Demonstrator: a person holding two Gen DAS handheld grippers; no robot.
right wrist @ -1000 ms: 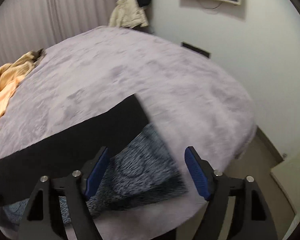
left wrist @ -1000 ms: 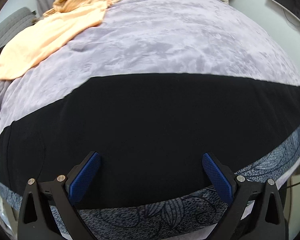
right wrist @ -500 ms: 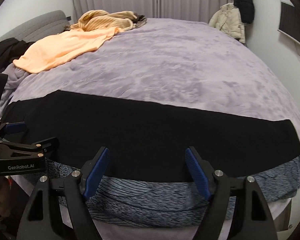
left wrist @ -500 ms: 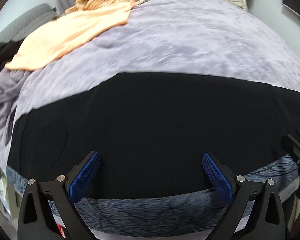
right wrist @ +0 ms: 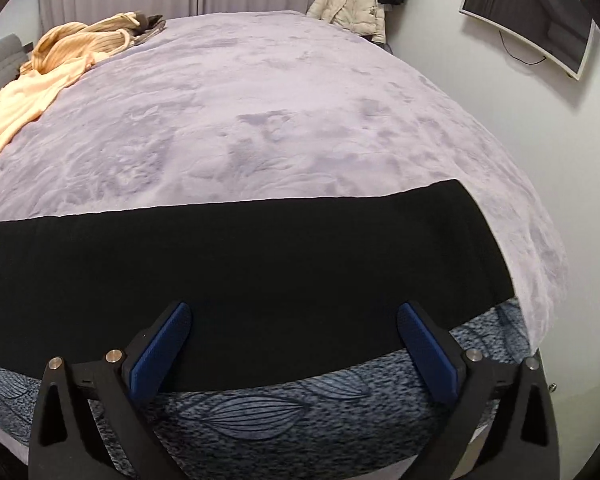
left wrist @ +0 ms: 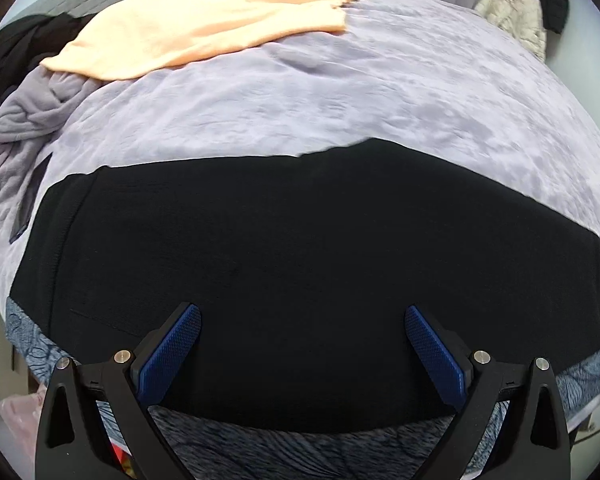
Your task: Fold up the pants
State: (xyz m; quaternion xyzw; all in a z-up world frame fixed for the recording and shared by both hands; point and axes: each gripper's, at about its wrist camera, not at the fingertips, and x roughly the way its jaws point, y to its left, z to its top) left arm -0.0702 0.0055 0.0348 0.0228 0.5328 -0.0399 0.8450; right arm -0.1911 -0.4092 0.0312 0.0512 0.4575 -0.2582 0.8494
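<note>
Black pants (left wrist: 284,248) lie flat in a long band along the near edge of a bed covered by a lilac blanket (left wrist: 340,92). The left wrist view shows the waistband end at the left. The right wrist view shows the pants (right wrist: 240,256) with their leg end at the right. My left gripper (left wrist: 302,322) hovers open above the pants' near edge, holding nothing. My right gripper (right wrist: 294,318) is open too, above the near edge by the leg end, empty.
A patterned blue-grey sheet (right wrist: 260,408) shows under the pants at the bed's front edge. An orange garment (left wrist: 204,28) and a striped sweater (right wrist: 80,40) lie at the far left. A grey fleece (left wrist: 16,120) lies left. A wall screen (right wrist: 528,12) and hanging jackets (right wrist: 356,4) stand behind.
Both views have swung: the left now looks toward the waistband end, the right toward the leg end. The pants have not moved. Both grippers stay open.
</note>
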